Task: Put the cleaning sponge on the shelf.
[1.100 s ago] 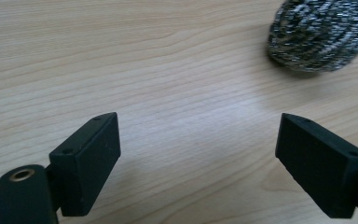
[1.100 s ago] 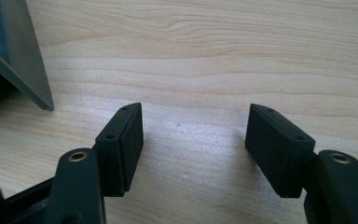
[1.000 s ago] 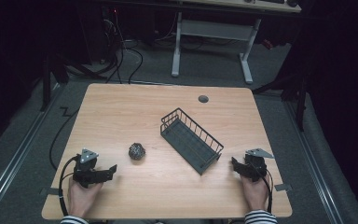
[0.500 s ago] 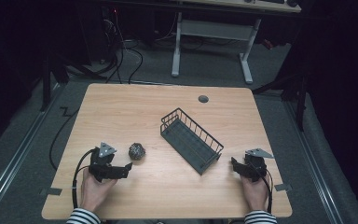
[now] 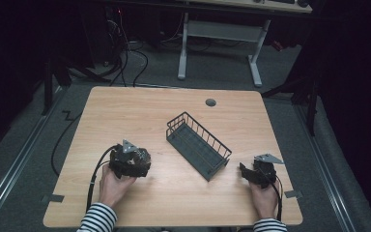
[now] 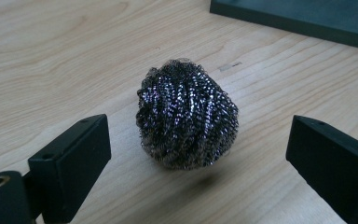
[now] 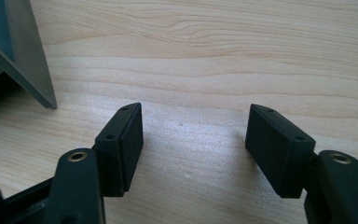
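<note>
A steel-wool scouring ball (image 6: 186, 121) rests on the wooden table (image 5: 125, 116). My left gripper (image 6: 200, 135) is open and its jaws have just been opening; the ball sits between and slightly ahead of the two pads, touching neither. In the high view the left gripper (image 5: 134, 163) covers most of the ball (image 5: 146, 154) at the table's front left. A dark wire basket (image 5: 198, 145) lies diagonally in the middle. My right gripper (image 5: 245, 171) rests at the front right, open and empty (image 7: 196, 126), just off the basket's near corner (image 7: 23, 56).
A round cable grommet (image 5: 210, 102) sits near the table's far edge. The basket's dark side (image 6: 307, 16) lies beyond the ball. Cables trail from both grippers toward the front edge. A desk frame and cords stand on the floor behind.
My left hand has slid right across the table until its gripper reached the scouring ball, which now lies between the jaws. The right hand has stayed still.
</note>
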### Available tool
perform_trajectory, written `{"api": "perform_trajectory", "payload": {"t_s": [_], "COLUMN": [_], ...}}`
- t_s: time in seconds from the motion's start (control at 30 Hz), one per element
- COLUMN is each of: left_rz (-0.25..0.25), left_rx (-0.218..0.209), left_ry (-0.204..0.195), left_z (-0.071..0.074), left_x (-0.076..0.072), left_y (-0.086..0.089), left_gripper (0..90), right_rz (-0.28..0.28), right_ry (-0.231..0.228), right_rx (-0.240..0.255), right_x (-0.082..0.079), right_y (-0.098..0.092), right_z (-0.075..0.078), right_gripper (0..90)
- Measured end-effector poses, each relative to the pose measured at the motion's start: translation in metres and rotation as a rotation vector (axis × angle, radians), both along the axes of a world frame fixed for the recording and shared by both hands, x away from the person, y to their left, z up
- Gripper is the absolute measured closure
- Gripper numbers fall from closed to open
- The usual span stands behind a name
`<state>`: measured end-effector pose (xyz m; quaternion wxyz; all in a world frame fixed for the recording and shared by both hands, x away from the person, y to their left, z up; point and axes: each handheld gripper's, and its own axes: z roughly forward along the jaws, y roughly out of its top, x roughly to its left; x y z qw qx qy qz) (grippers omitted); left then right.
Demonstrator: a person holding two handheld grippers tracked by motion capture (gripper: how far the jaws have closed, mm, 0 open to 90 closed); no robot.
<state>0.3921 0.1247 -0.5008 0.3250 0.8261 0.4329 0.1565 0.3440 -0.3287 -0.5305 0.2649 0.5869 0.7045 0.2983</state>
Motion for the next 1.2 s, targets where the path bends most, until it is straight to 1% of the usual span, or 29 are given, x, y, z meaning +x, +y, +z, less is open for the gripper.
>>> {"api": "perform_trajectory", "payload": {"t_s": [0.03,0.13,0.2,0.3,0.37,0.43,0.47,0.53,0.6,0.77,0.93,1.03,1.07,1.2], "left_rz": [0.0,0.001,0.003,0.004,0.002,0.006,0.007,0.013,0.004,0.0,-0.014,-0.012,-0.012,-0.022], "left_rx": [0.009,0.008,0.004,0.011,0.008,0.007,0.005,0.012,0.003,-0.026,-0.048,-0.06,-0.074,-0.096], "left_ry": [0.0,0.01,0.02,0.028,0.02,0.005,0.005,-0.002,0.001,-0.006,0.01,0.018,0.024,0.037], "left_z": [-0.002,-0.007,-0.01,-0.014,-0.014,-0.014,-0.014,-0.013,-0.013,-0.008,-0.004,-0.002,0.0,0.005], "left_x": [0.002,0.008,0.011,0.014,0.014,0.014,0.014,0.013,0.013,0.01,0.007,0.007,0.007,0.004], "left_y": [-0.002,-0.004,-0.004,-0.004,-0.004,-0.004,-0.004,-0.004,-0.003,-0.003,-0.001,0.0,0.002,0.004], "left_gripper": [7.1,8.2,13.3,17.1,22.5,30.3,33.3,35.9,38.4,41.5,42.9,43.4,43.5,43.8], "right_rz": [0.002,0.004,0.004,0.006,0.009,0.014,0.014,0.011,0.01,0.01,0.01,0.009,0.009,0.009], "right_ry": [0.0,0.0,0.001,-0.001,-0.001,-0.001,-0.001,-0.001,0.001,0.002,0.002,0.002,0.002,0.002], "right_rx": [-0.001,0.0,0.001,-0.005,-0.007,-0.002,-0.002,-0.005,-0.002,0.0,-0.001,0.0,0.0,0.0], "right_x": [0.0,0.0,0.0,0.0,0.0,0.0,0.0,0.0,0.0,0.0,0.0,0.0,0.0,0.0], "right_y": [0.0,0.0,0.0,0.001,0.001,0.0,0.0,0.001,0.001,0.0,0.0,0.0,0.0,0.0], "right_z": [0.0,0.0,0.0,0.0,0.0,0.0,0.0,0.0,0.0,0.0,0.0,0.0,0.0,0.0], "right_gripper": [37.0,37.0,37.0,36.9,36.9,36.9,36.9,36.9,36.6,36.5,36.3,36.2,36.2,36.2]}}
